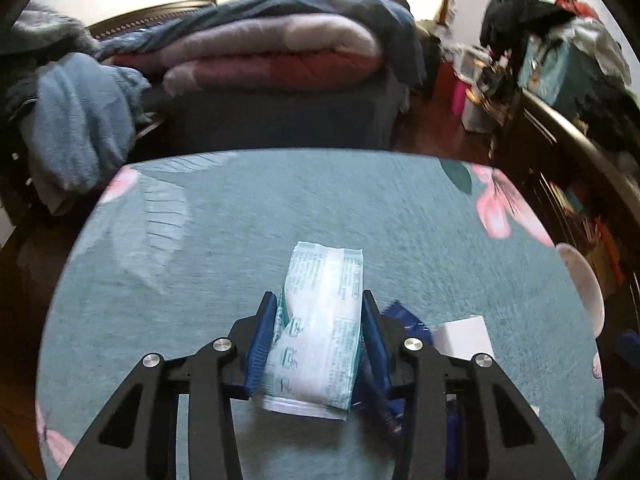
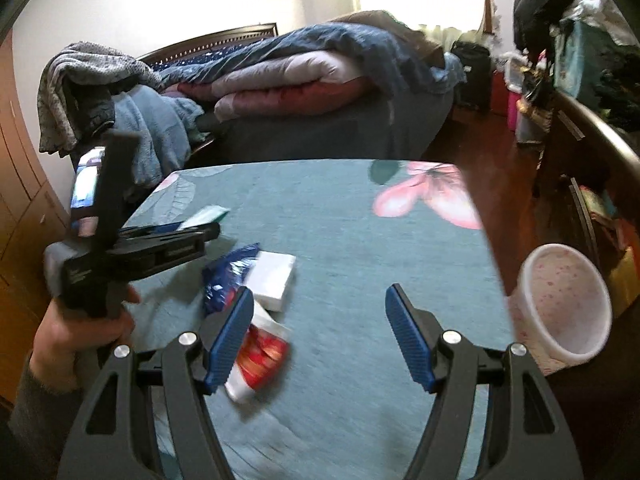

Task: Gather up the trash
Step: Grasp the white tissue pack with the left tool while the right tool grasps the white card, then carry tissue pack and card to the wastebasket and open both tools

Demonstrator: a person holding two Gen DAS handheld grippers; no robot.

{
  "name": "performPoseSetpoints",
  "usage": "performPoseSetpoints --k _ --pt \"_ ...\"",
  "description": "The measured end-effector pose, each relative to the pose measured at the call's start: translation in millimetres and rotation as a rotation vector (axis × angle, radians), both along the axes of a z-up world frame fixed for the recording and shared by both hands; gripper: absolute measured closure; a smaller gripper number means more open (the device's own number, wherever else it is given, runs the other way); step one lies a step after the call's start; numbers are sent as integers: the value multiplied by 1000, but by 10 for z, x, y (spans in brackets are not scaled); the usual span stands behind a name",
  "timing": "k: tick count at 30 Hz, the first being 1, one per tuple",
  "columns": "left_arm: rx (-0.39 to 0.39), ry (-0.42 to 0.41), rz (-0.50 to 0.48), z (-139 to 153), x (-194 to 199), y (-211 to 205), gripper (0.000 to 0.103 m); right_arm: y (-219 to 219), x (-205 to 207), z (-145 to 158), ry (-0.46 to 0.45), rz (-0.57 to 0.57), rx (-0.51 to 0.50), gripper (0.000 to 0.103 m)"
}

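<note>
Right, biggest first: the bed (image 2: 320, 120) fills the back of the room, heaped with folded quilts (image 1: 276, 48), and in front of it lies the teal flowered surface (image 1: 320, 216) where all the action is. Off its right edge stands a pale speckled bin (image 2: 560, 304), mouth tilted toward the camera, beside the surface and not on it. Over on the left, a person's hand (image 2: 76, 344) grips the handle of the left hand-held gripper (image 1: 318, 336), and look at that: its blue pads sit on either side of a pale green-and-white wrapper (image 1: 320, 320), pressing its long edges, so the wrapper is pinched between them, far end lying out ahead of the fingers over the surface. The right hand-held gripper (image 2: 320, 336) hovers above the surface with its jaws standing wide and nothing between them. Just left of its left finger lies a red-and-white wrapper (image 2: 260, 360), partly hidden behind that finger. Beyond it, a white box (image 2: 274, 280) rests flat on the surface, touching a crumpled blue wrapper (image 2: 224, 276) at its left side. From the left wrist view the same box and blue wrapper peek out just to the right of the closed fingers. Everything is a bit motion-blurred.
</note>
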State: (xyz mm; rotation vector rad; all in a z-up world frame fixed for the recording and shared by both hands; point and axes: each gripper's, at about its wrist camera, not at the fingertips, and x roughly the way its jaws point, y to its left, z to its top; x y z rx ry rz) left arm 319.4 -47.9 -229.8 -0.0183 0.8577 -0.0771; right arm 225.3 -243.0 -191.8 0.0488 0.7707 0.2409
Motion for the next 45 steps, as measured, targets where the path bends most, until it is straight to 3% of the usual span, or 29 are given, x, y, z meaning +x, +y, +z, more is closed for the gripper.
performPoseSetpoints --k 4,14,19,20,25,33,45 --pt "-18 -24 22 109 -115 224 60 289 325 -68 69 22 16 34" --pt "-46 -52 31 185 -203 551 60 839 807 -364 207 1 -132 36" --pt "-61 -53 39 178 -218 655 60 888 896 -488 258 -5 -152 52" --pt "-63 -53 41 178 -220 665 60 886 894 -501 261 -6 -151 59" --pt "-65 -55 44 179 -242 679 60 852 906 -493 237 -8 -144 62" --pt "-57 -88 26 336 -282 550 60 473 738 -128 123 -57 -3 62" --pt "-34 -138 -81 609 -397 -126 60 -231 246 100 46 -114 68 62"
